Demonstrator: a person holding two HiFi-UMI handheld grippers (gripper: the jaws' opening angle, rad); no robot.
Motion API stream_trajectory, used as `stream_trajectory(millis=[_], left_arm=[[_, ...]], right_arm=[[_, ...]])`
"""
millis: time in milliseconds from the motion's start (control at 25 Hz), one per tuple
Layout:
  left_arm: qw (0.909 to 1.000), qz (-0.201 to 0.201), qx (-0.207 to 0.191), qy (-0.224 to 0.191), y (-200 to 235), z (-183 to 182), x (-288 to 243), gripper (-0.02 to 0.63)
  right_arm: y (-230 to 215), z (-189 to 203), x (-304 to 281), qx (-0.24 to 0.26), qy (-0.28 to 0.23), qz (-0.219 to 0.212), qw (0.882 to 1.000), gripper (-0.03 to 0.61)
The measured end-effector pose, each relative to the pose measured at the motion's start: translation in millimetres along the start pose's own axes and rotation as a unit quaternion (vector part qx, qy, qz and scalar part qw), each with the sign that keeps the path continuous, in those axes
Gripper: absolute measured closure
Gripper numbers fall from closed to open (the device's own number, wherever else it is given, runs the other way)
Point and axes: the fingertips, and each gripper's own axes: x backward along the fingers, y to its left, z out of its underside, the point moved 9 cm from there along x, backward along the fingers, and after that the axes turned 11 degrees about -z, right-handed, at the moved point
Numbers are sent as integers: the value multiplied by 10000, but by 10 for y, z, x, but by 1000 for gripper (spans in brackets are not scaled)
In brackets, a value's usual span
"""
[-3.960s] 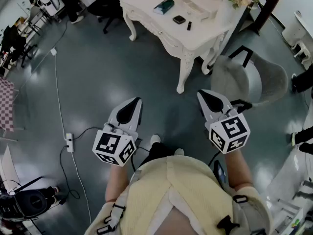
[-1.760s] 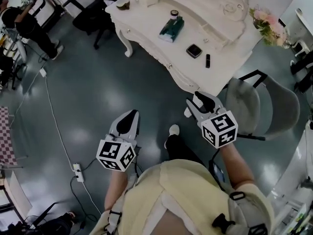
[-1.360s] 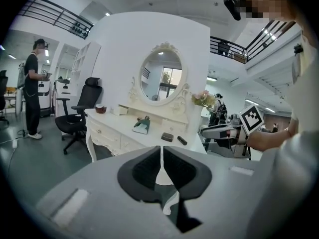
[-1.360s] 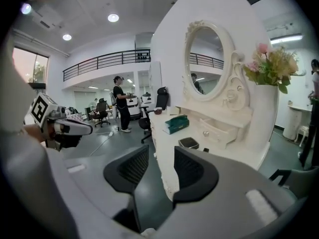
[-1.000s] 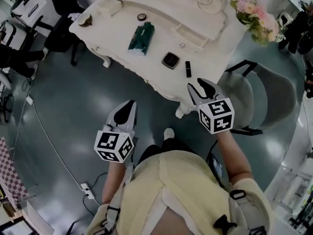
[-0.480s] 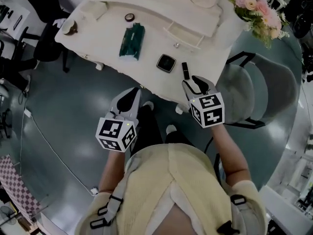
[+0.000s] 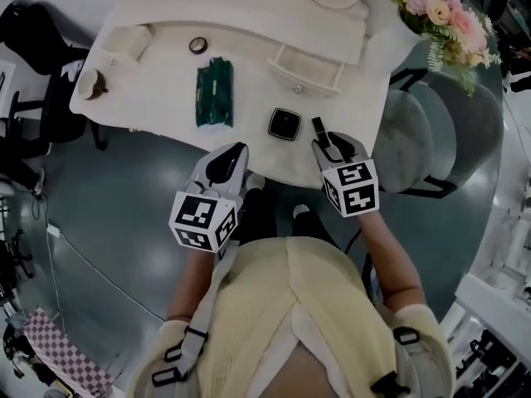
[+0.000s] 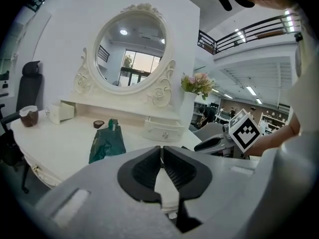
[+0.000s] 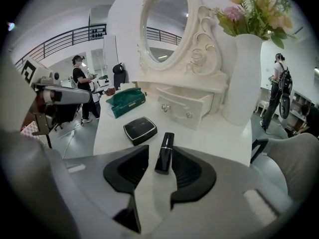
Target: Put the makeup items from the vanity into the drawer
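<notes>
The person had walked up to the white carved bench (image 7: 249,85), bringing both grippers from over the floor to its front edge. The right gripper (image 7: 332,145) had its fingers apart astride the slim black lipstick tube (image 9: 164,152), not yet pressing it. The tube lay at 3 o'clock of the square black compact (image 9: 140,129). The left gripper (image 7: 232,154) had its fingers closed on nothing. The small pulled-out white drawer (image 7: 305,69) stood at 12 o'clock, so a first pick looked ready.

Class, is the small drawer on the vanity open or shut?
Open: the drawer stands pulled out, its inside visible from above.
</notes>
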Motion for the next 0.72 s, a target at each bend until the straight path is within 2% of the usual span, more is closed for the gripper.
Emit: stream_trajectory(millis=[400, 720], left_arm=[[9963, 841, -114, 124, 112, -161, -330, 596], [9888, 1442, -332, 212, 232, -237, -524, 597]], right_arm=[[-43, -1, -227, -430, 319, 659, 9964, 459], [14, -7, -225, -707, 187, 906, 9932, 471]])
